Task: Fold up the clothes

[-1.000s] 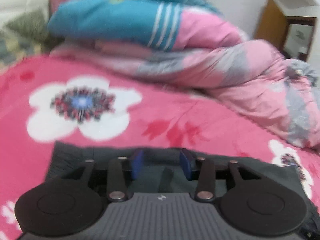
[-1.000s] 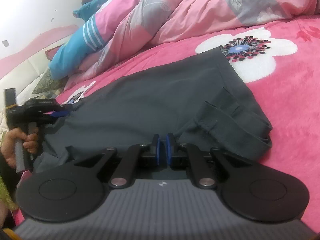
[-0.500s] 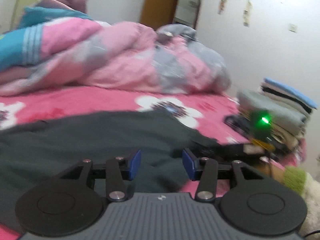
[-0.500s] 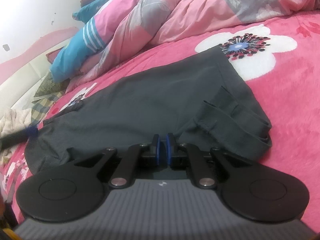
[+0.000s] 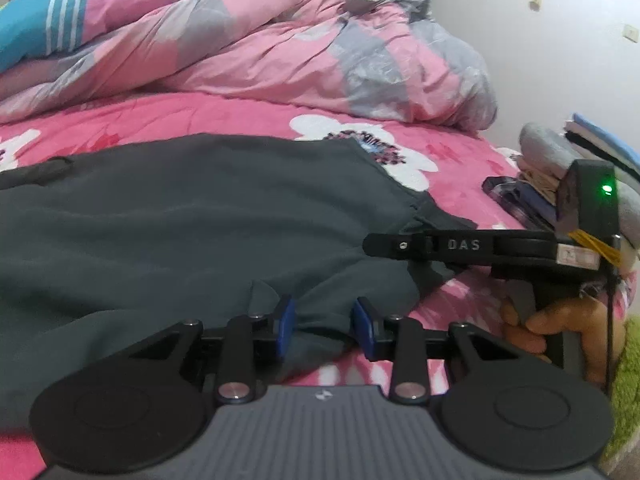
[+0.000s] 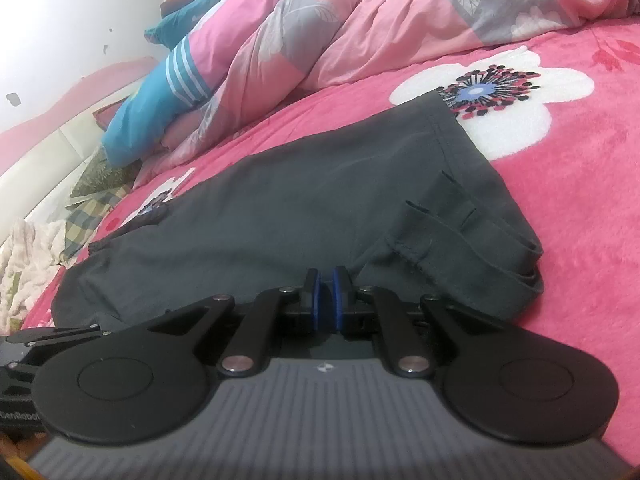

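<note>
Dark trousers (image 5: 192,216): left fingers (image 5: 285,322) closing around edge, right fingers (image 6: 340,296) clenched on hem.

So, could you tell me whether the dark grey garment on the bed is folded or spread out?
Mostly spread: the dark grey garment lies flat on the pink blanket, with only its right end bunched in layers.

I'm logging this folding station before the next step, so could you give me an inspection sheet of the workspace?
Surface: pink fleece bedspread with white flowers.
Job's things: dark grey fabric garment spread flat, one end bunched.
Clutter: folded clothes stack at the bed's edge; crumpled pink and grey quilt.
Grippers: left claw has just been closing, its pads not yet pressing the garment's edge between them; right claw shut on the garment.
Cables: thin black cord beside the right hand.
Surroundings: white wall.
</note>
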`<move>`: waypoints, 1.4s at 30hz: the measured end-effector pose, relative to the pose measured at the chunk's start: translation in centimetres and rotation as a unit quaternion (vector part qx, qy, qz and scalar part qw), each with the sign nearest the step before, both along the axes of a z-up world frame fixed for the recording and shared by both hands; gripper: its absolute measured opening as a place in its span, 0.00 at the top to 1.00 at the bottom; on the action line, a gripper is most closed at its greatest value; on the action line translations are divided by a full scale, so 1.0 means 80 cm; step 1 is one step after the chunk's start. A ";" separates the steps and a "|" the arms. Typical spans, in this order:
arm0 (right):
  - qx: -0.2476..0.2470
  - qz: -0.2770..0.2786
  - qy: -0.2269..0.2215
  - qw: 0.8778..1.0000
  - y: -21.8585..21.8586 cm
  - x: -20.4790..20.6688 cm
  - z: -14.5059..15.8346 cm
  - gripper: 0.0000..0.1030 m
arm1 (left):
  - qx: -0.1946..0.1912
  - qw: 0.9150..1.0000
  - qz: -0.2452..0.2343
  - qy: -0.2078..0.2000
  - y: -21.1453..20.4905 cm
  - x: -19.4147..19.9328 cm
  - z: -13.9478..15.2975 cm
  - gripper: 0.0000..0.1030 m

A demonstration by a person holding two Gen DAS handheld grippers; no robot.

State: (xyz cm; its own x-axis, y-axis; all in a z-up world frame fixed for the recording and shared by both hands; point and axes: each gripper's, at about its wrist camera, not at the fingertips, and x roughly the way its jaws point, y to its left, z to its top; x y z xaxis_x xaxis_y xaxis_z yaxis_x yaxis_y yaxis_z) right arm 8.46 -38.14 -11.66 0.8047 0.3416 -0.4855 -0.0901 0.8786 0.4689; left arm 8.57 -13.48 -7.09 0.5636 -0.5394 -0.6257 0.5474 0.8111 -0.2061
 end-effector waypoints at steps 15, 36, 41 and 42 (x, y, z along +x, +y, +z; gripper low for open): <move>-0.004 0.001 -0.001 1.000 0.000 0.001 0.001 0.95 | 0.091 0.995 0.047 0.015 -0.037 0.010 0.011 0.65; 0.022 -0.109 0.000 0.994 -0.035 -0.074 0.029 0.69 | 0.119 0.992 0.045 0.020 -0.047 0.013 0.013 0.65; 0.104 -0.132 0.056 0.984 -0.050 -0.102 0.020 0.52 | 0.119 0.992 0.044 0.020 -0.047 0.013 0.012 0.64; 0.107 -0.127 0.062 0.984 -0.047 -0.103 0.019 0.50 | 0.119 0.992 0.044 0.020 -0.047 0.013 0.012 0.64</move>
